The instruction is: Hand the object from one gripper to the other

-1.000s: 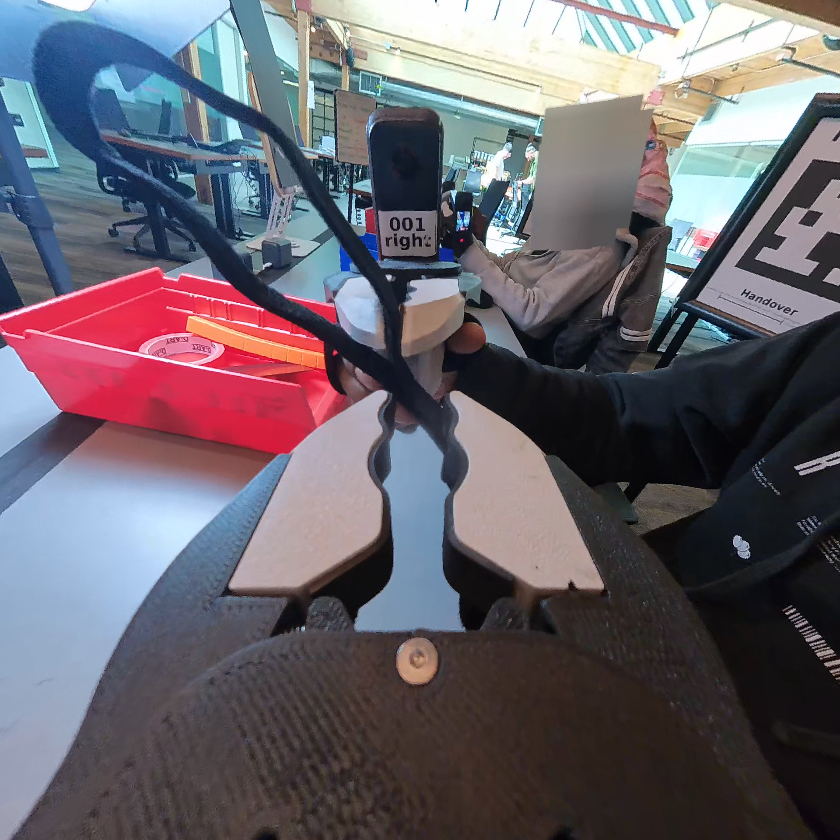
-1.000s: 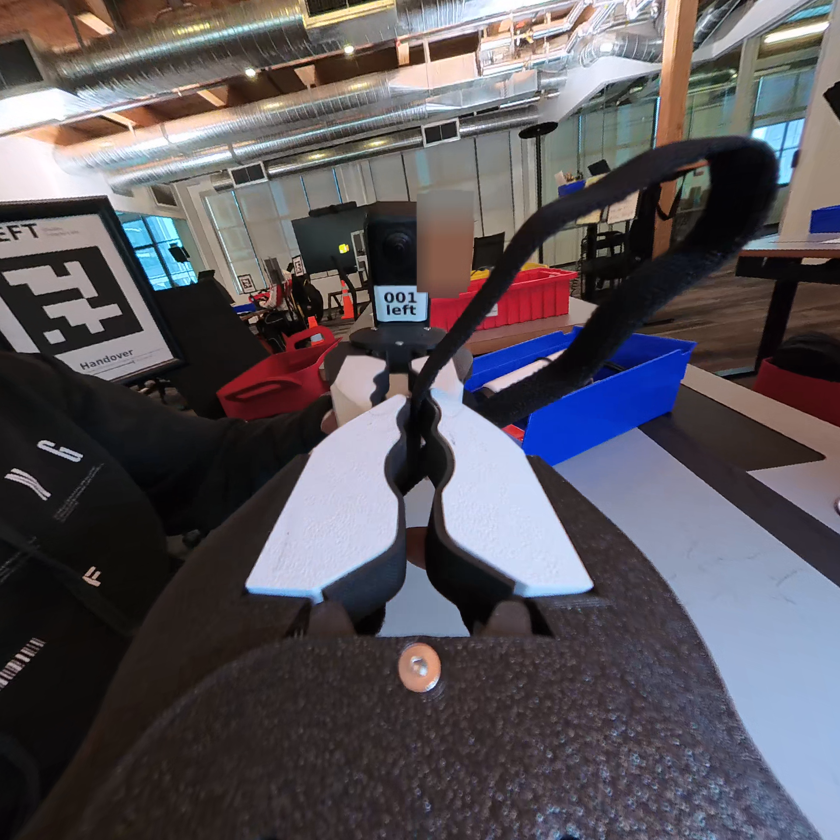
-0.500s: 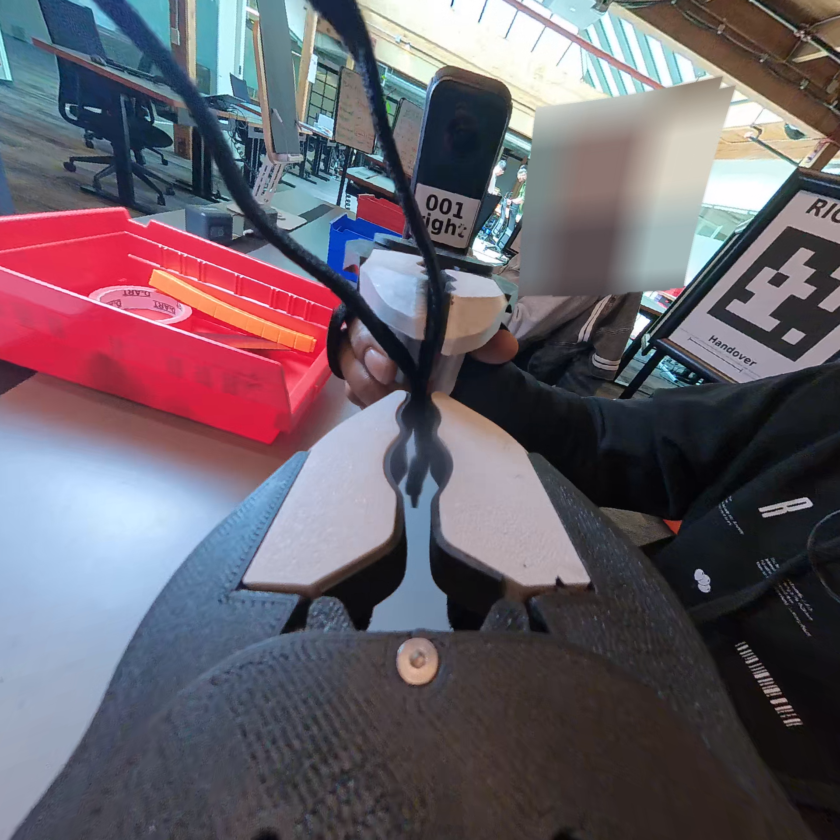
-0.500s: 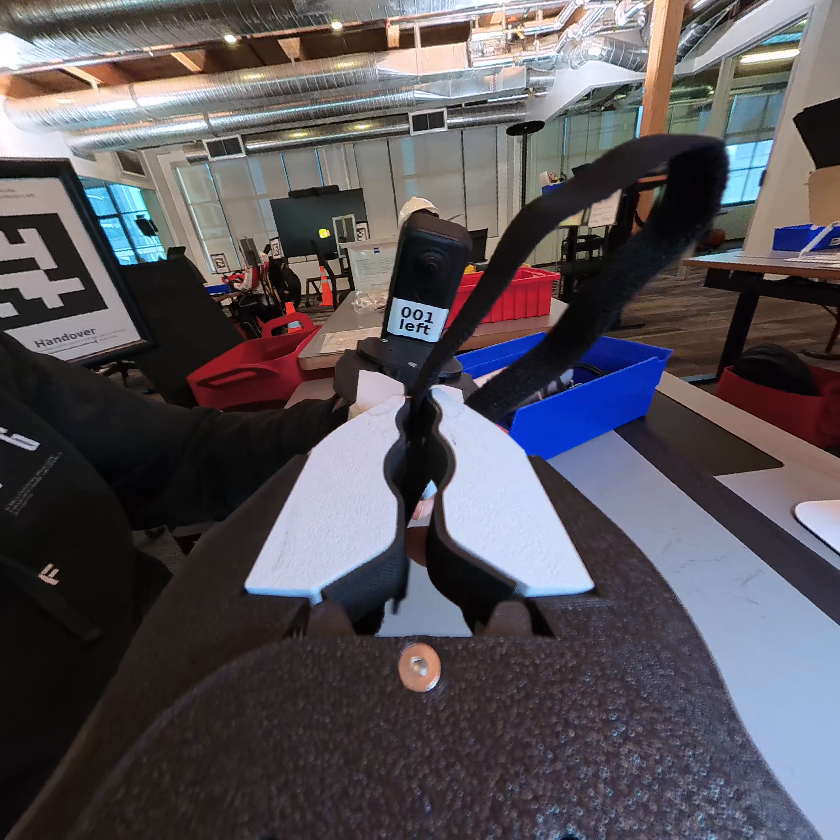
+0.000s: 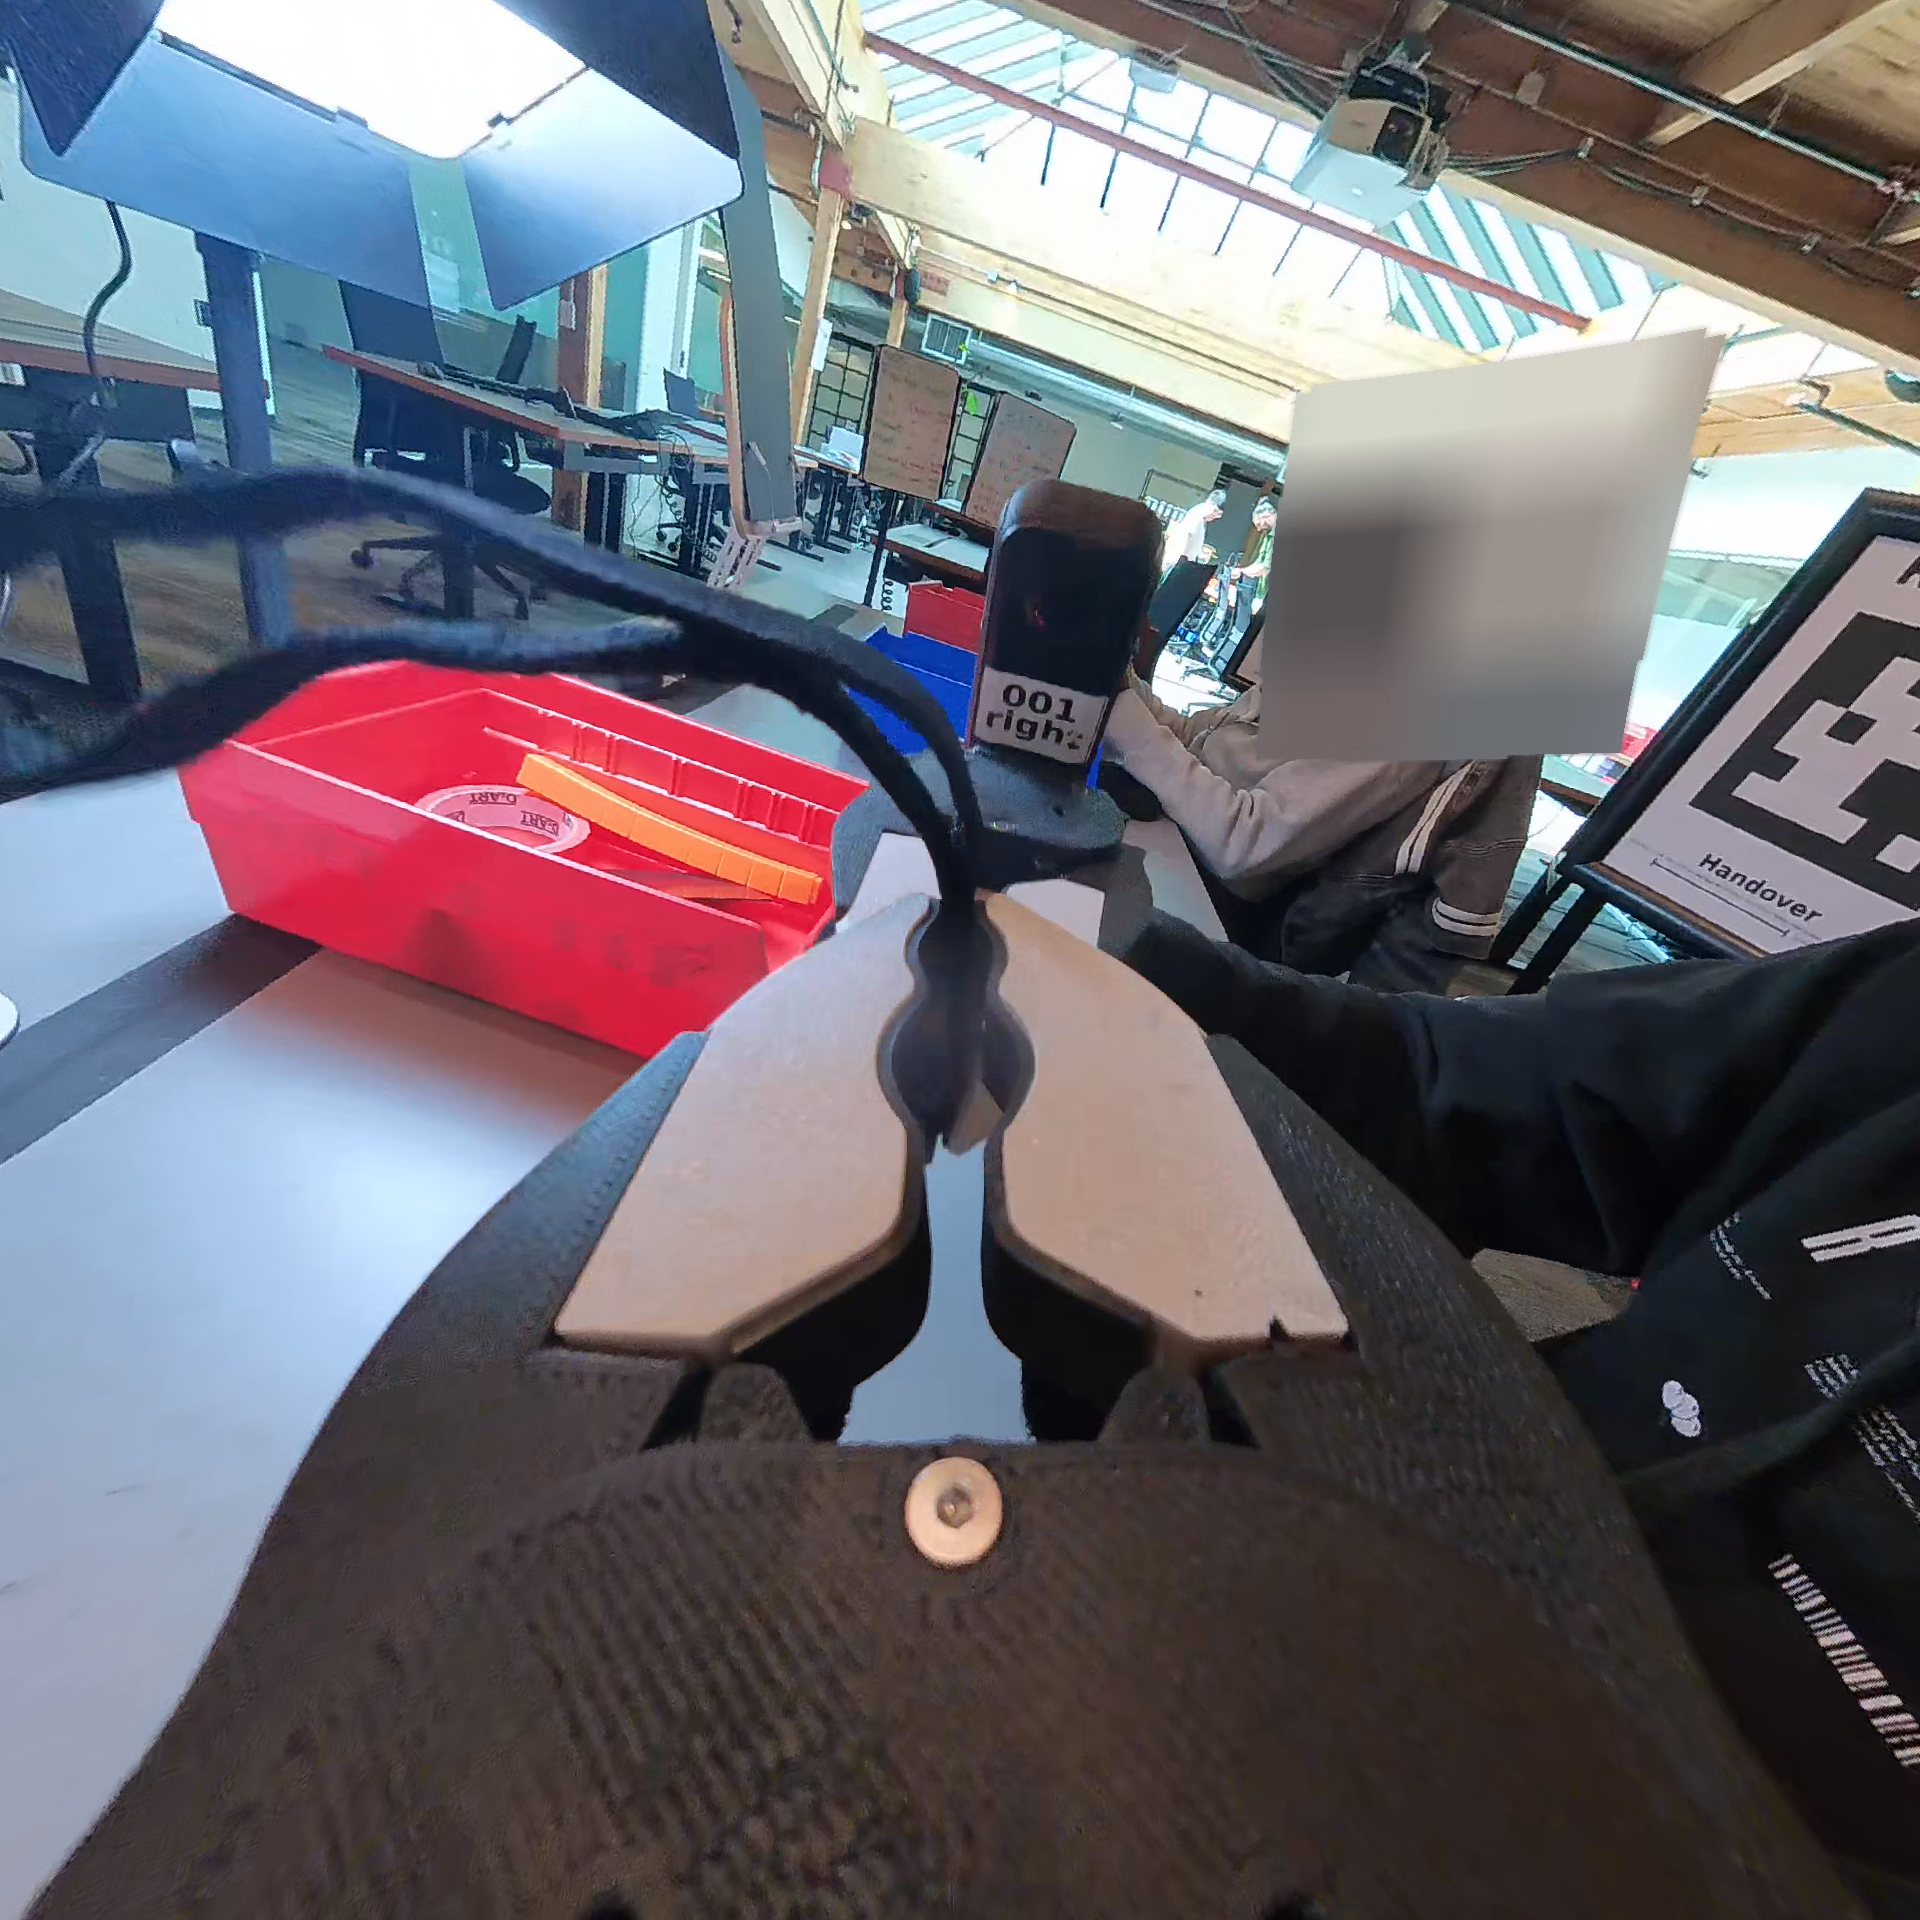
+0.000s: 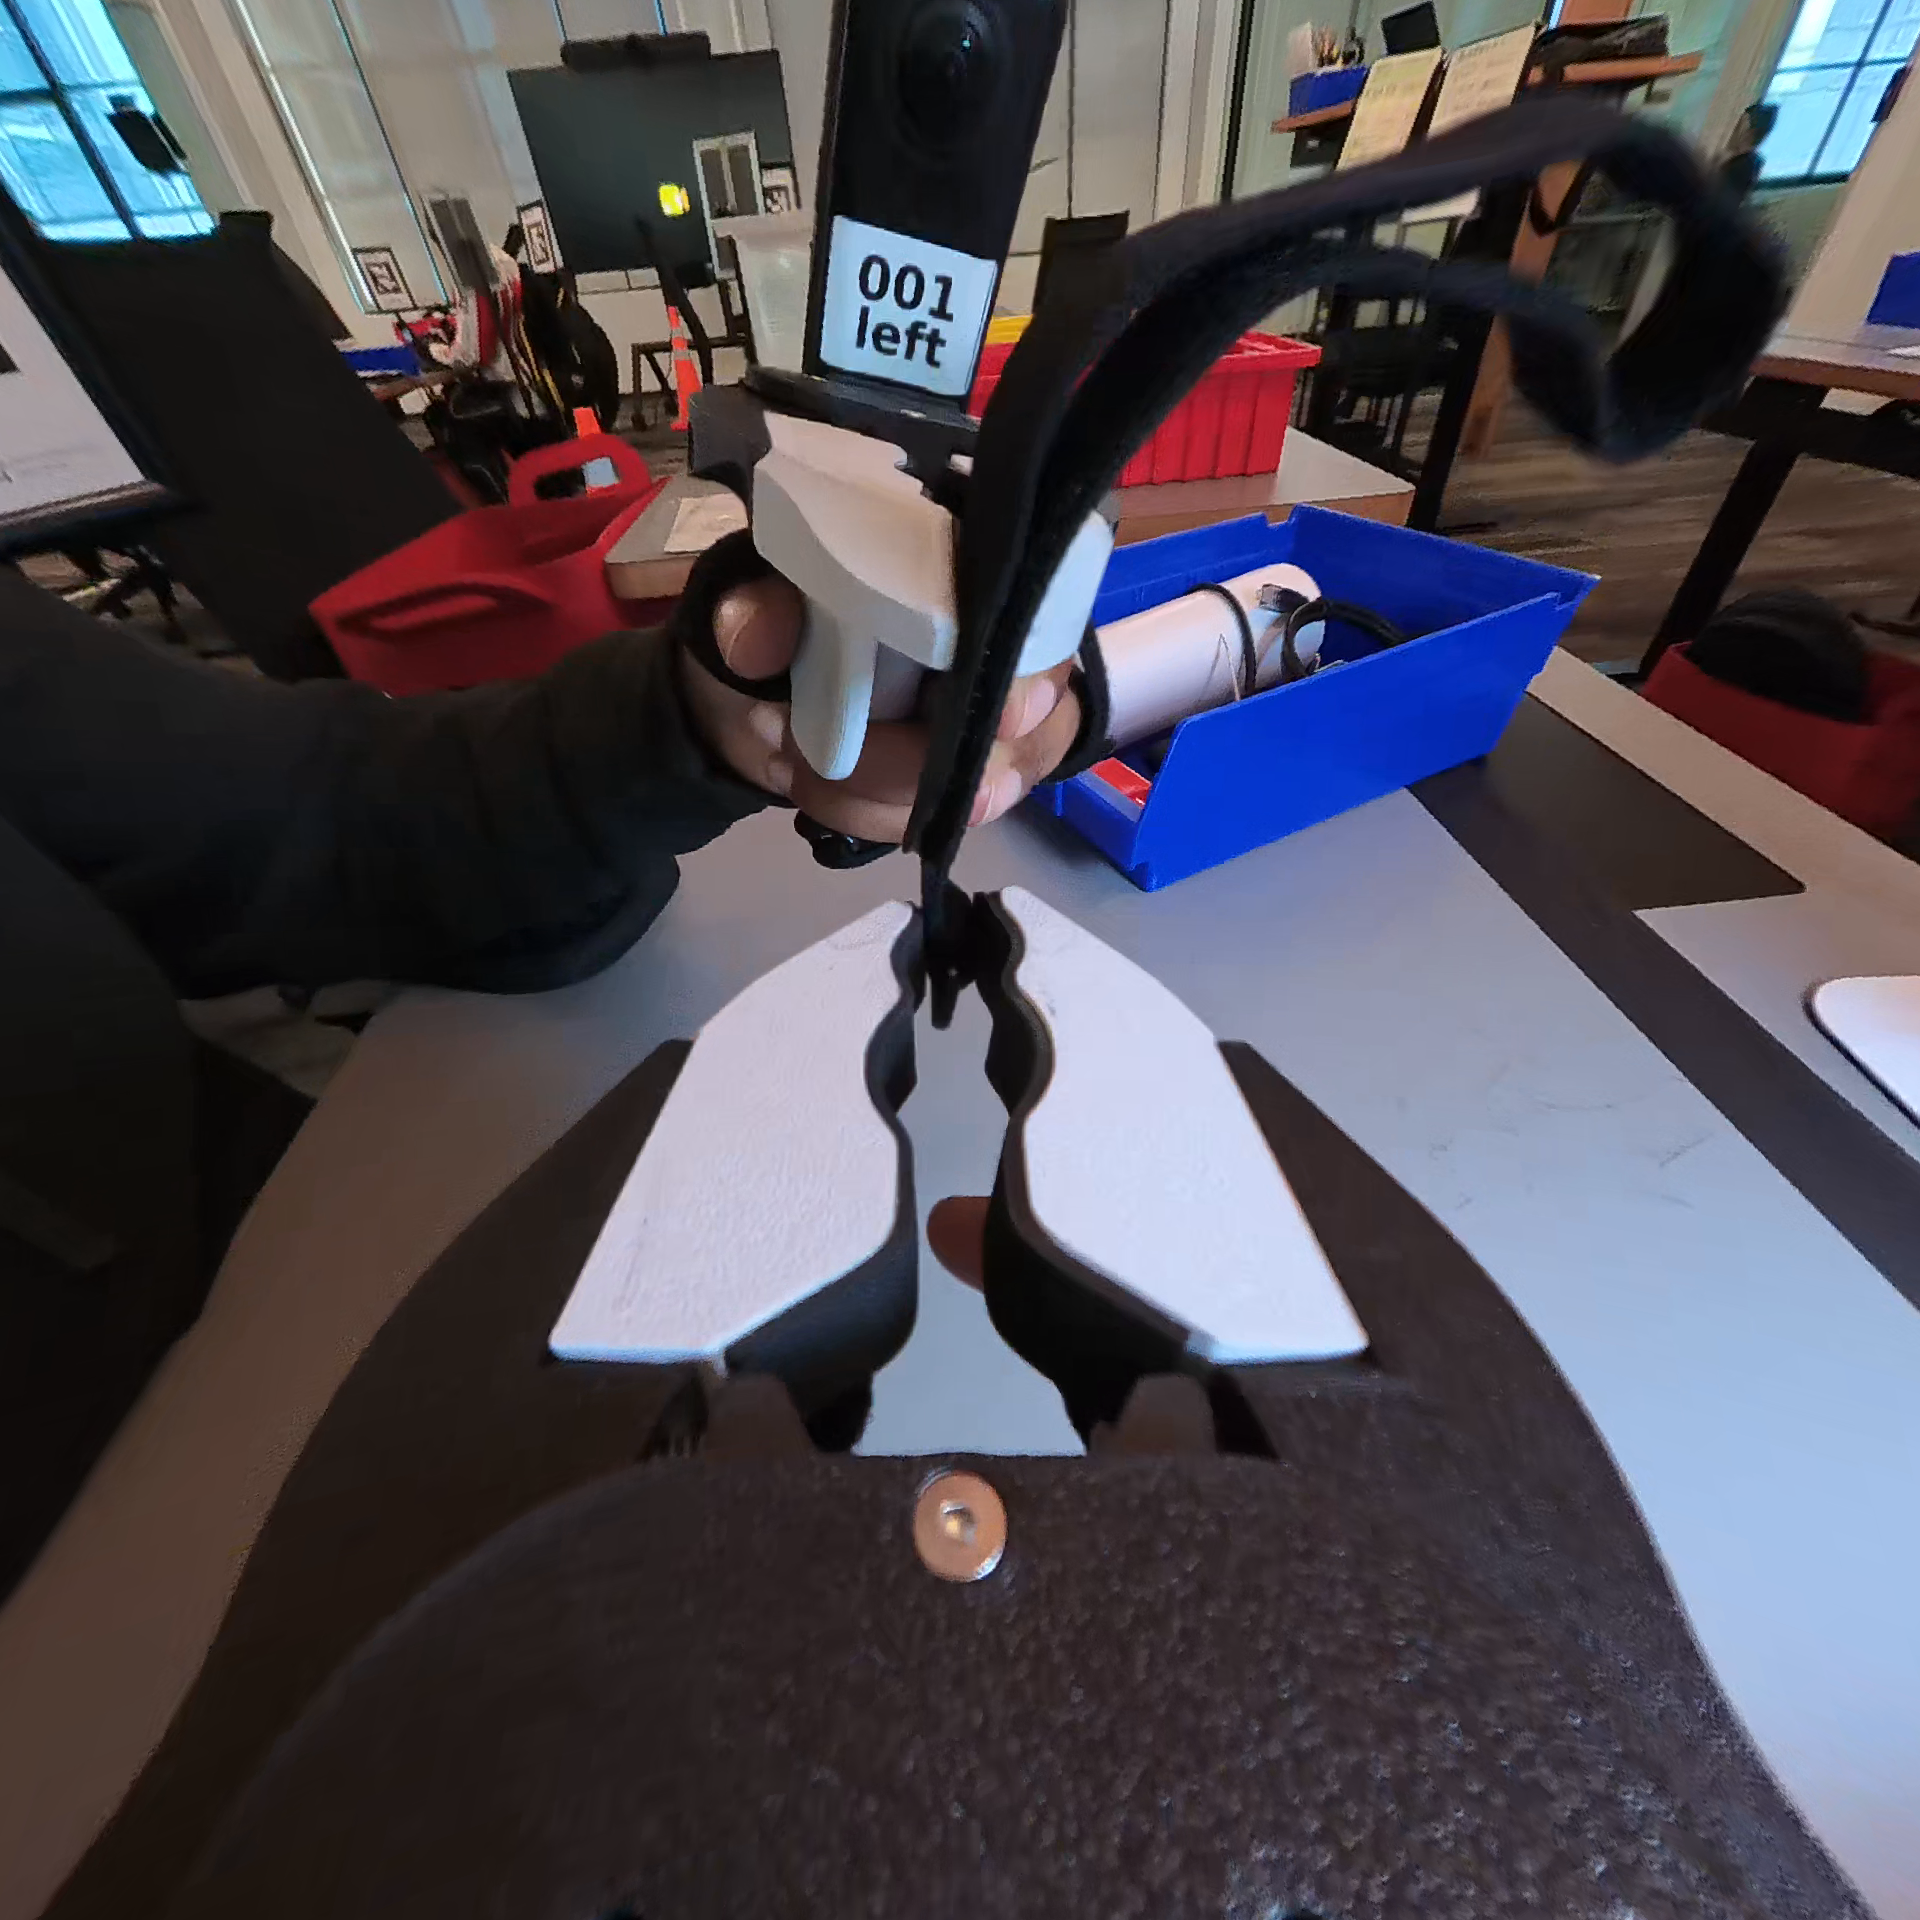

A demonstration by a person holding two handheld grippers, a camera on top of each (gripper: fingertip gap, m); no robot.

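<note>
Left gripper [image 5: 958, 935] fingers clamp the black strap [image 5: 540, 582]. Right gripper [image 6: 951, 935] fingertips also pinch the strap's end, above the grey table [image 6: 1455, 1091].

— What sat on your table [image 5: 312, 1195]?
— A red bin [image 5: 499, 883] holding a tape roll [image 5: 499, 816] and an orange strip [image 5: 665, 826].
— And on your other side?
— A blue bin [image 6: 1340, 717] with a white roll [image 6: 1195, 649], possibly cabled.

White label [image 5: 1029, 719] on black camera [image 5: 1070, 603], 12 o'clock. White sticker [image 6: 902, 310] on dark camera body [image 6: 935, 94], 12 o'clock. Framed marker sign [image 5: 1808, 769], captioned, 3 o'clock. Lettered tape roll [image 5: 504, 816], 10 o'clock. White print on sleeve [image 5: 1860, 1242], 4 o'clock.
</note>
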